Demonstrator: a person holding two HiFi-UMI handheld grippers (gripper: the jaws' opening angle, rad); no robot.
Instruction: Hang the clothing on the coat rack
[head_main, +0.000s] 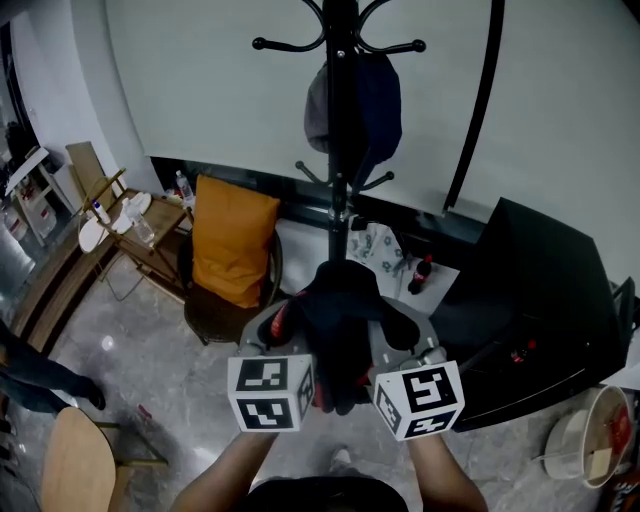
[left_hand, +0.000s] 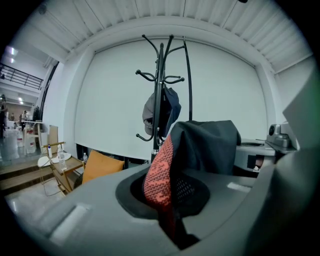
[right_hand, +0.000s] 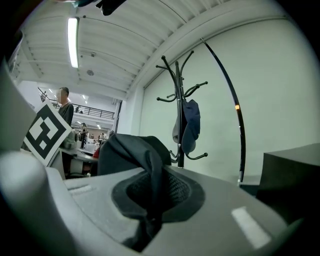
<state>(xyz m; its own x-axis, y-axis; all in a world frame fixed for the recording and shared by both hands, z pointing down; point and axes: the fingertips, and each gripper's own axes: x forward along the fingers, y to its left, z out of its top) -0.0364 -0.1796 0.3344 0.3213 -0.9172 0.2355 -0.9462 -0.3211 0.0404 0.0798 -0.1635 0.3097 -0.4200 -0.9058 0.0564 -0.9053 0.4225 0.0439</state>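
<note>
A black garment (head_main: 340, 320) with a red patterned lining (left_hand: 159, 172) is bunched between both grippers, held up in front of the person. My left gripper (head_main: 288, 330) is shut on its red-lined edge. My right gripper (head_main: 388, 338) is shut on a black fold (right_hand: 150, 172) of the same garment. The black coat rack (head_main: 340, 110) stands straight ahead against the white wall, with a grey and navy garment (head_main: 355, 105) hanging on its upper hooks. Its lower hooks (head_main: 375, 182) are bare. The rack also shows in the left gripper view (left_hand: 160, 95) and the right gripper view (right_hand: 179, 115).
An armchair with an orange cushion (head_main: 232, 238) stands left of the rack. A wooden side table (head_main: 130, 225) with bottles is further left. A black cabinet (head_main: 540, 300) fills the right. A curved black lamp pole (head_main: 478, 100) rises right of the rack. A bucket (head_main: 590, 435) sits at the lower right.
</note>
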